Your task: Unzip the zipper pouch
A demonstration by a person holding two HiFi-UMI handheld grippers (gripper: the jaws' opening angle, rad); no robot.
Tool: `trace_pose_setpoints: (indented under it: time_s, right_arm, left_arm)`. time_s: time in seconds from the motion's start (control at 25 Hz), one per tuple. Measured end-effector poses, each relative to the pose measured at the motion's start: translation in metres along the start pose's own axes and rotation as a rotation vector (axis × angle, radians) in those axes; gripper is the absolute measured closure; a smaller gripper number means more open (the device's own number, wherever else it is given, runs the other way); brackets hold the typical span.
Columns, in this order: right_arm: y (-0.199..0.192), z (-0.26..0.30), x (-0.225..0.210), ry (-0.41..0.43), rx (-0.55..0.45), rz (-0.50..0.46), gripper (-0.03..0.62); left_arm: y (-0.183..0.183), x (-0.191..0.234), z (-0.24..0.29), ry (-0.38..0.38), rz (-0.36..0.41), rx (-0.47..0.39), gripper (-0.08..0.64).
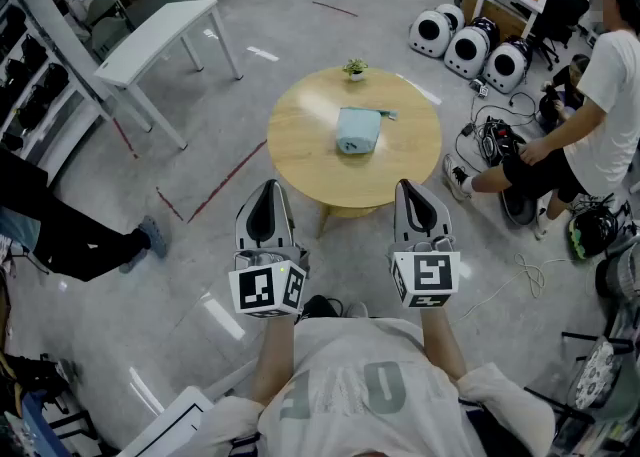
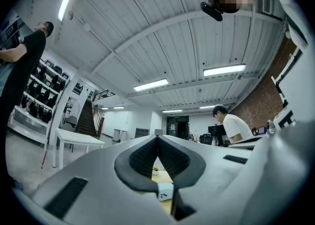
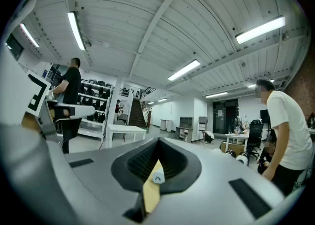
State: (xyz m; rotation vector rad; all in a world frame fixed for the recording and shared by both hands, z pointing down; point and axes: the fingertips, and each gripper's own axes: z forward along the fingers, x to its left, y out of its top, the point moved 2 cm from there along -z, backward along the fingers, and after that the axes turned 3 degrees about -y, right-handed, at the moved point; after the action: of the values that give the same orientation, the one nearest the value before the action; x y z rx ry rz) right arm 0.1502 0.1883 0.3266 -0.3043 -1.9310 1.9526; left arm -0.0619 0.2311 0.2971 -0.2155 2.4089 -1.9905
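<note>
Well short of the round table (image 1: 300, 160), left gripper (image 1: 268, 188) and right gripper (image 1: 411, 188), both clamped shut, empty. Mid-table, zipper pouch (image 1: 358, 131), ahead between them, slightly nearer the right.

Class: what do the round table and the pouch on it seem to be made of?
Round table: likely wood or wood-look laminate; tan, smooth, with a faint sheen.
Pouch: probably soft fabric; pale blue, matte, with rounded, slumped edges.

Two grippers (image 1: 268, 187) (image 1: 410, 187), two tables (image 1: 300, 150) (image 1: 150, 40), one pouch (image 1: 357, 130), one plant (image 1: 355, 69), three white domed cases (image 1: 432, 33) (image 1: 467, 48) (image 1: 506, 65).
</note>
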Motion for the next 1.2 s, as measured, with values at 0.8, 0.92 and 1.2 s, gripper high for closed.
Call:
trace_pose_setpoints:
  time_s: [0.8,0.92,1.2]
  right_arm:
    - [-0.026,0.001,0.000,0.016,0.056,0.061,0.563]
    - [-0.034,0.009,-0.002,-0.001,0.085,0.054,0.563]
    - [-0.046,0.057,-0.017,-0.035,0.127,0.037,0.563]
  left_arm:
    - [-0.011,0.007,-0.009,0.046,-0.019,0.008,0.532]
    - [-0.016,0.009,0.002,0.036,-0.024,0.005,0.532]
    - [-0.039,0.030,0.062,0.019,-0.055,0.021,0.532]
